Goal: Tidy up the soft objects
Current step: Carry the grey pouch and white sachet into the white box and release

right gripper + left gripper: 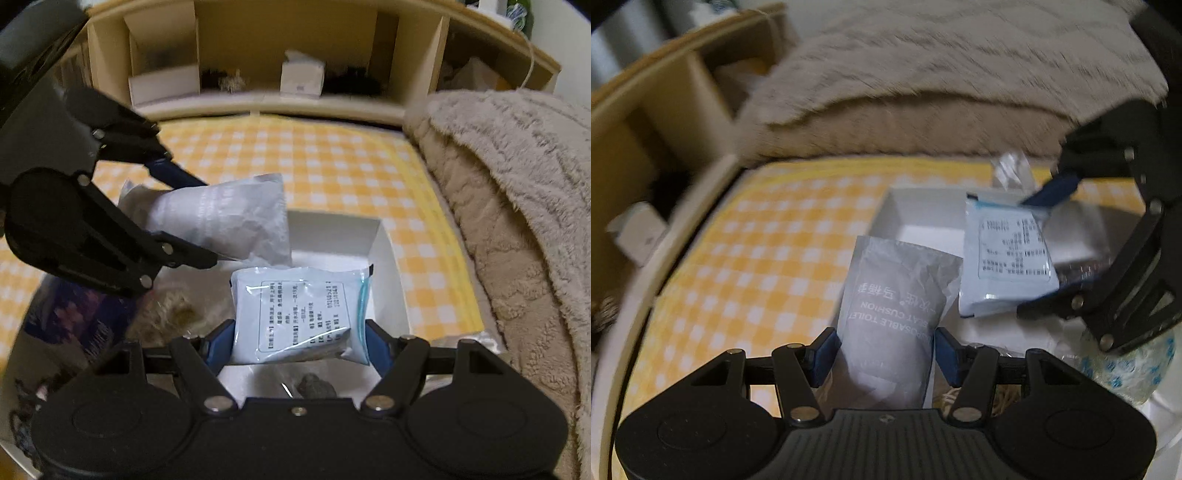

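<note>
My left gripper point(886, 356) is shut on a grey packet printed "disposable toilet seat cushion" point(897, 302), held above the near rim of a white open box point(912, 218). In the right wrist view this packet point(229, 218) hangs over the box point(388, 258) at the left. My right gripper point(300, 343) is shut on a pale blue sealed packet with a printed label point(299, 317), held over the box. The left wrist view shows that packet point(1004, 258) and the right gripper point(1039, 254) at the right.
A yellow-and-white checked sheet point(332, 162) covers the bed. A beige fluffy blanket point(517, 192) lies along one side. A wooden headboard shelf point(280, 66) holds small boxes. Other wrapped soft items point(173, 314) lie near the box, and a blue-dotted packet point(1126, 369) too.
</note>
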The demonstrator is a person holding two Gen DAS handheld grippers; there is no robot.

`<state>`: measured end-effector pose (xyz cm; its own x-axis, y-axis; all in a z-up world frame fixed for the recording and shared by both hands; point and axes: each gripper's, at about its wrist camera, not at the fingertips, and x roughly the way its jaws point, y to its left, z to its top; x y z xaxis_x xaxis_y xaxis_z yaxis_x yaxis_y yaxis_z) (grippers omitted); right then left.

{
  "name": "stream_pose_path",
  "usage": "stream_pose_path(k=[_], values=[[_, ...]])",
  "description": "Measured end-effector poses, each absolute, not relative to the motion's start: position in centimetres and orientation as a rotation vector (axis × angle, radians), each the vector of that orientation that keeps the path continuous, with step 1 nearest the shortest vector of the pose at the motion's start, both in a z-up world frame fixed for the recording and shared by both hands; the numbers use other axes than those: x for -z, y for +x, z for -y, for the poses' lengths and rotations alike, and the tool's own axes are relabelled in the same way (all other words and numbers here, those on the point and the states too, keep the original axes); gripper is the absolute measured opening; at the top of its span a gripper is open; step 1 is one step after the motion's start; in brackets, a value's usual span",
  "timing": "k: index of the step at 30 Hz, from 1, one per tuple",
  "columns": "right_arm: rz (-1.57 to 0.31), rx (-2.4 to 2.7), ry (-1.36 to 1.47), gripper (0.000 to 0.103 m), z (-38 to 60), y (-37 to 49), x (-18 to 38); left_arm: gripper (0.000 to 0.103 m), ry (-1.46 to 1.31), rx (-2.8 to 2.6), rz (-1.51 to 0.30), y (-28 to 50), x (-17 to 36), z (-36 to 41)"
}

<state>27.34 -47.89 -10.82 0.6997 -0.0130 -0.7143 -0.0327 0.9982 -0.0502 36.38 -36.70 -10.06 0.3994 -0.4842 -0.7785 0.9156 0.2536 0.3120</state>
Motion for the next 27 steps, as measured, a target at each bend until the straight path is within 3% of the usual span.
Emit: stream_pose_path(k=[5, 12, 17, 22, 27], values=[[-0.843, 0.009, -0.071, 0.073, 48.6, 27.3, 11.6, 0.057, 0.892, 1.052, -0.624, 37.6, 12.4, 38.0], [-0.748, -0.048, -0.060, 0.074, 48.4, 28.1, 11.6, 0.060, 0.871, 1.093, -0.616, 37.8, 13.8, 38.0], [-0.793, -0.029, -0.152, 0.086, 47.5, 28.5, 12.7, 0.064, 0.864, 1.079, -0.645, 37.5, 14.2, 37.6], [-0.872, -0.047, -0.120, 0.089, 48.4, 27.3, 13.1, 0.074, 0.870, 1.061, -0.650, 37.2, 13.9, 37.1], [-0.853, -0.024, -0.093, 0.090, 48.8, 26.3, 12.0, 0.091, 0.859, 1.041, -0.637, 36.4, 12.7, 36.5]])
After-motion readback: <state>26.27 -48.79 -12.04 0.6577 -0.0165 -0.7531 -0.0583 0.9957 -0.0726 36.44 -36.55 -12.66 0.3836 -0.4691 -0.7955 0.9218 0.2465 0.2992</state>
